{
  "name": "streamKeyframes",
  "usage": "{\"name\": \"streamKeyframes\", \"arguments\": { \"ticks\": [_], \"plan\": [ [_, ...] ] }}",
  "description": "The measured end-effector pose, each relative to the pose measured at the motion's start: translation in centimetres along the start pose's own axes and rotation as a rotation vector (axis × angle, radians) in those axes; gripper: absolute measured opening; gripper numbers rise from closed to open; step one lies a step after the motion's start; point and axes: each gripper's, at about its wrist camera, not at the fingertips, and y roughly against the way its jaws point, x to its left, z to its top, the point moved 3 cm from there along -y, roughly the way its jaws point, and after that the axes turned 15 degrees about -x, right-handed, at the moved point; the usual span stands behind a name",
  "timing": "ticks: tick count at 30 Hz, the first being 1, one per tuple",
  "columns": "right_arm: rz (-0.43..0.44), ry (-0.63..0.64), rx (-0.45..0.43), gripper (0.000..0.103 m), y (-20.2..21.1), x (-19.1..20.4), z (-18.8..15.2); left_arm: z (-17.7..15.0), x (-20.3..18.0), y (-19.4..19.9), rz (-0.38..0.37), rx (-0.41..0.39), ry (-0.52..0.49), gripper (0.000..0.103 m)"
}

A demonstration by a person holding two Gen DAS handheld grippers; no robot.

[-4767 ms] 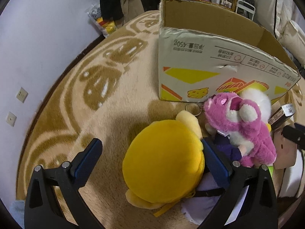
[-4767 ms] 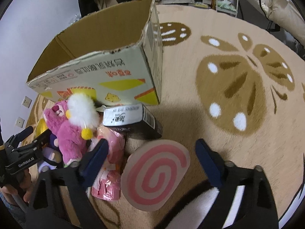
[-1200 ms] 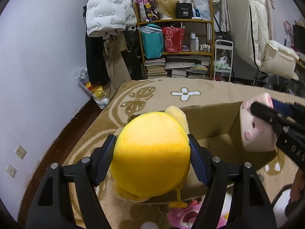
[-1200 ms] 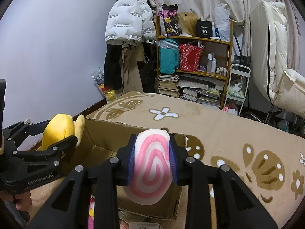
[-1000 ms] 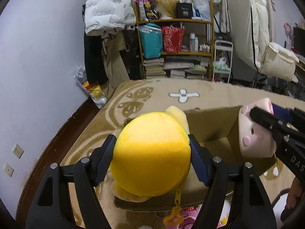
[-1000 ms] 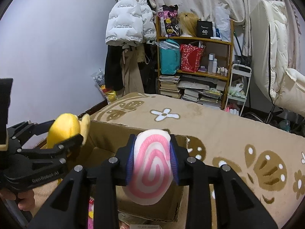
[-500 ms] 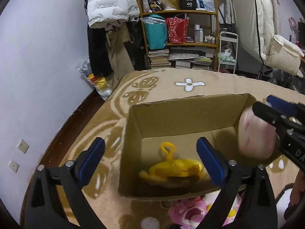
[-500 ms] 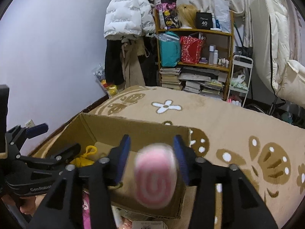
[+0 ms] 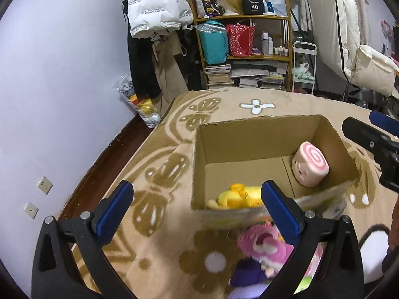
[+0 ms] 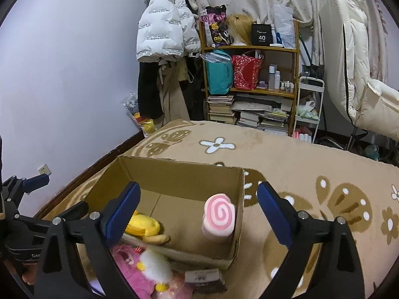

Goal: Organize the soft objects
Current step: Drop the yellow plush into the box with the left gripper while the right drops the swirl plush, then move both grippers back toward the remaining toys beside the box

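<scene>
An open cardboard box (image 9: 249, 147) stands on the carpet; it also shows in the right wrist view (image 10: 174, 174). A yellow plush (image 9: 239, 195) lies at its near left; it shows in the right wrist view (image 10: 143, 225). A pink swirl roll plush (image 9: 310, 167) leans in the box's right corner, also in the right wrist view (image 10: 219, 215). My left gripper (image 9: 197, 211) is open and empty above the box's near wall. My right gripper (image 10: 198, 214) is open and empty above the box. A pink bear plush (image 9: 264, 245) lies outside the box.
A purple plush (image 9: 249, 272) and a white-and-yellow plush (image 10: 154, 265) lie with the bear on the carpet before the box. A dark small carton (image 10: 204, 280) lies there too. A cluttered shelf (image 10: 249, 79) and a hanging white jacket (image 10: 164, 25) stand at the back wall.
Both grippers opened and let go: the yellow plush and the swirl roll dropped into the box. Both grippers have drawn back a little.
</scene>
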Motion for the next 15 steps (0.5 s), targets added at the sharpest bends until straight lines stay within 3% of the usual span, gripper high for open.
{"name": "streamKeyframes", "arguments": {
  "ticks": [15],
  "plan": [
    [-0.014,-0.01,0.033,0.1,5.2,0.4,-1.2,-2.4,0.8,6.4,0.041,0.017,-0.006,0.101]
  ]
}}
